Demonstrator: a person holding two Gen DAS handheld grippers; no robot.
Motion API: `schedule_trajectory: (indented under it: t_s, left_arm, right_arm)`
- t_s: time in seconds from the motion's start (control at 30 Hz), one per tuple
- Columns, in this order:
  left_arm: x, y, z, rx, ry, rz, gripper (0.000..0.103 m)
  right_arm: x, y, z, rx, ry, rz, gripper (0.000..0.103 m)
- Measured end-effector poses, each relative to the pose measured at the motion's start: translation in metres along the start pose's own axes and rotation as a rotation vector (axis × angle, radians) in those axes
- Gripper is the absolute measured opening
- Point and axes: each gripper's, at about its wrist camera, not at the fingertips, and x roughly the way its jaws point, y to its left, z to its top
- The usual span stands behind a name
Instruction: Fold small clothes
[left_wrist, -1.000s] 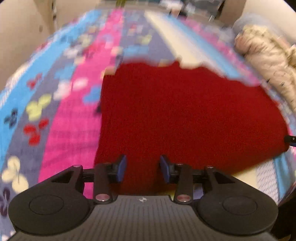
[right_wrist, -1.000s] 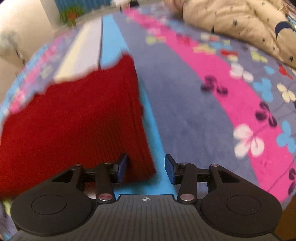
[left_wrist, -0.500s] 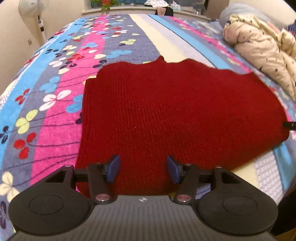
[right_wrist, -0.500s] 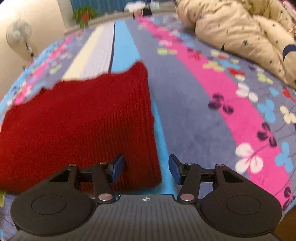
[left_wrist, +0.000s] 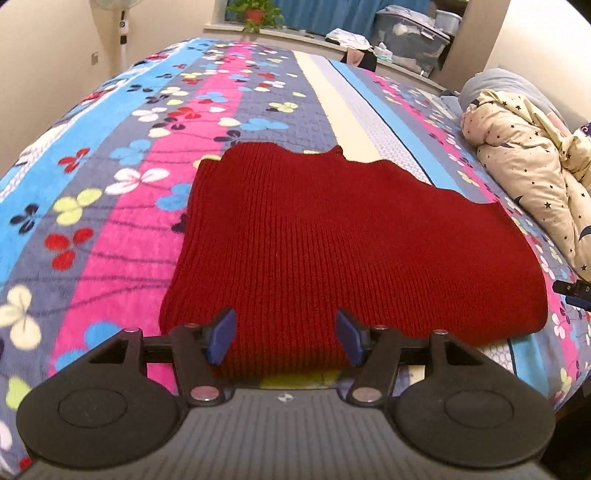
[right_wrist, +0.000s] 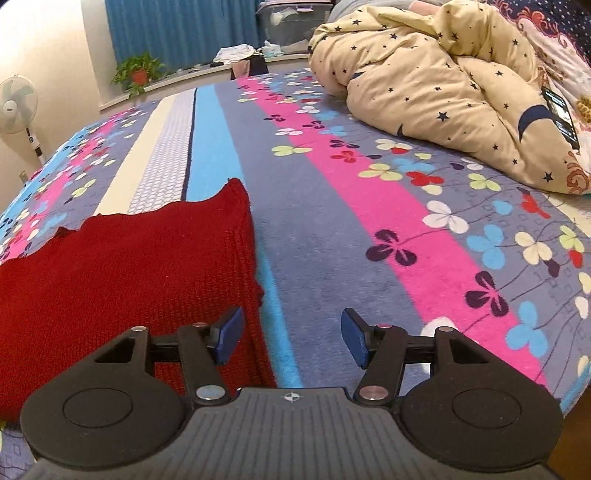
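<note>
A: Where is the red knitted garment (left_wrist: 347, 243) at this moment?

B: It lies flat on the striped flower blanket (left_wrist: 122, 192), folded to a broad block. Its near edge is just in front of the left gripper (left_wrist: 282, 341), and its right side edge runs down to the right gripper (right_wrist: 291, 339).

A: Are the claws holding it?

B: No. The jaws of both have just been opening. The left gripper stands with a wide gap, the red knit shows between its blue pads (left_wrist: 221, 341), but they do not press on it. On the right one, the left pad (right_wrist: 229, 335) is above the corner of the garment and the other pad is over the bare blanket.

A: And around?

B: A cream quilt with stars (right_wrist: 443, 88) is heaped at the far right side, well apart from the garment
</note>
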Motion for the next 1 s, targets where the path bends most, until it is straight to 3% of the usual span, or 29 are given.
schedule_trajectory:
  t_s: [0.2,0.47,0.6,0.83,0.87,0.9,0.93,1.0]
  left_arm:
    - [-0.003,0.007,-0.016,-0.105,0.049,-0.021,0.086]
    - [0.03,0.047,-0.029,-0.492,0.227,-0.139,0.086]
    - [0.037,0.063,-0.025,-0.608,0.152,-0.084,0.086]
    - [0.051,0.066,-0.016,-0.71,0.07,-0.074,0.085]
    - [0.051,0.066,-0.015,-0.723,0.061,-0.066,0.082]
    - [0.05,0.067,-0.015,-0.733,0.054,-0.043,0.065]
    - [0.047,0.066,-0.014,-0.729,0.048,0.015,0.042]
    - [0.04,0.063,-0.009,-0.716,0.007,0.055,0.024]
  right_arm:
    - [0.002,-0.004,0.001,0.012,0.019,0.003,0.062]
    - [-0.003,-0.005,0.007,0.014,-0.009,0.008,0.062]
    - [-0.013,-0.01,0.012,0.031,-0.057,-0.004,0.062]
    - [-0.034,-0.034,0.025,0.123,-0.169,-0.032,0.062]
    - [-0.036,-0.038,0.027,0.137,-0.18,-0.039,0.062]
    - [-0.039,-0.044,0.028,0.158,-0.196,-0.049,0.062]
    - [-0.04,-0.051,0.029,0.176,-0.206,-0.057,0.062]
    - [-0.044,-0.064,0.031,0.213,-0.226,-0.075,0.062]
